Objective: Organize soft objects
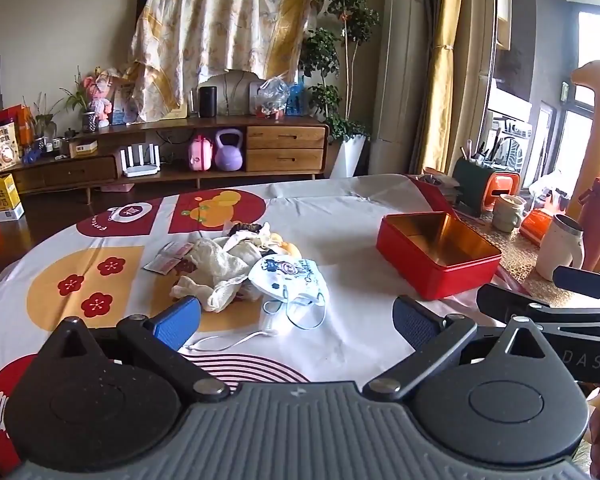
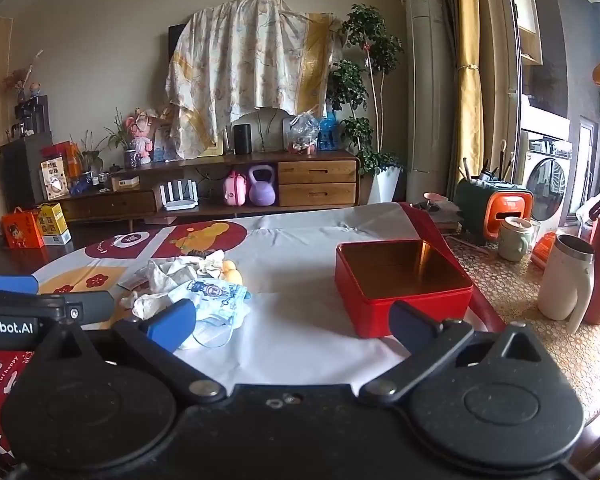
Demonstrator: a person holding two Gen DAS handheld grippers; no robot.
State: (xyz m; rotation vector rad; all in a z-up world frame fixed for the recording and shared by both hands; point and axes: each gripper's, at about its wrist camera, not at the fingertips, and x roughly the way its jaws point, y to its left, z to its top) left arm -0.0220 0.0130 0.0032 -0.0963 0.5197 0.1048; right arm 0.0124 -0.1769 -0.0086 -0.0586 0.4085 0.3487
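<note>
The left gripper [image 1: 296, 322] hovers level with its blue-padded fingers [image 1: 178, 322] spread wide, nothing between them. The right gripper [image 2: 292, 326] sits just beside it on its right, likewise level, fingers [image 2: 172, 326] wide apart and empty.

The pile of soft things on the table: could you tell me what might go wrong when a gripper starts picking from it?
1. The face mask lies tangled against the cream cloth, and its ear loops trail loose, so one grab could drag several items.
2. The small packets beside the pile might get swept along.
3. The red tin sits near the tablecloth's edge, so a nudge from the right gripper may shift it.
</note>
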